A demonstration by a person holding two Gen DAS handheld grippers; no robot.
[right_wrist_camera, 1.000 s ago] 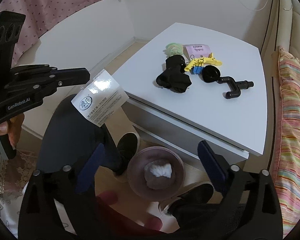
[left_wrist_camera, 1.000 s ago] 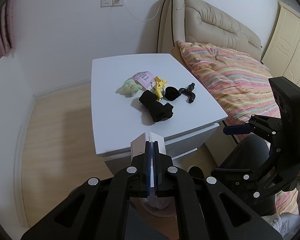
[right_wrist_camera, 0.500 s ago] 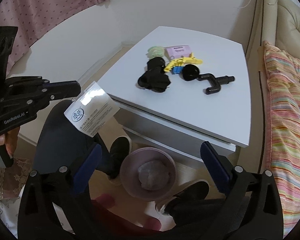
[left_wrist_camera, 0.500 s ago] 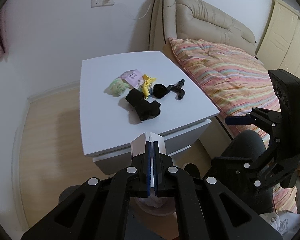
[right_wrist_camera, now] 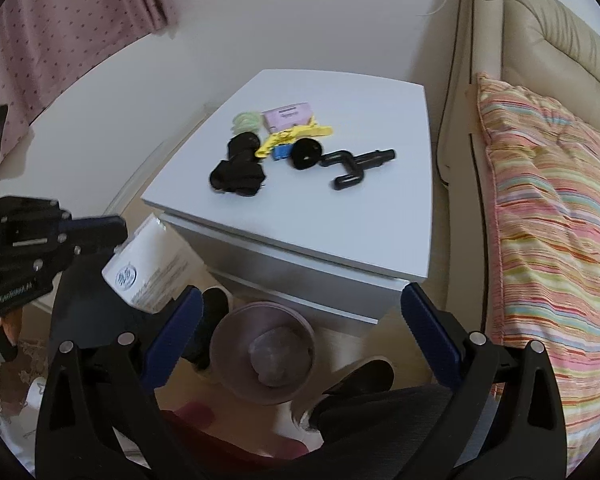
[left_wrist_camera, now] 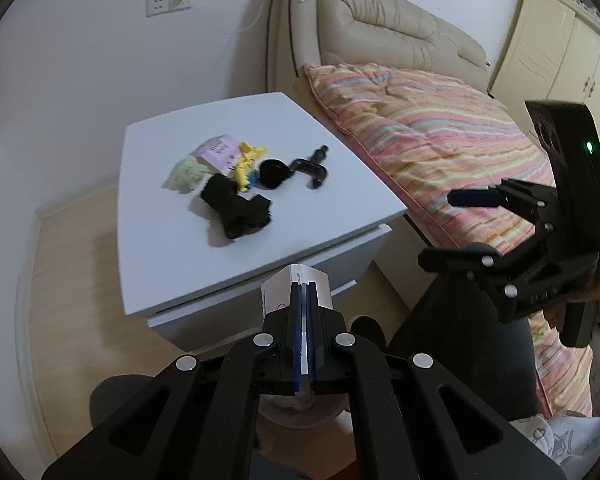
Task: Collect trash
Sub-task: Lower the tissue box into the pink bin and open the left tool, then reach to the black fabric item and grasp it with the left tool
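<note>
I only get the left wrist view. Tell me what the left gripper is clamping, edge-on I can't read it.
Observer: The left gripper is shut on a white packet; its flat face carries a round blue logo and lines of print.
Operator: Now find me the bin.
Observer: A pink bin stands on the floor in front of the white table, with a pale wad already inside.
Operator: Report the right gripper.
Observer: The right gripper is wide open, with nothing held.
</note>
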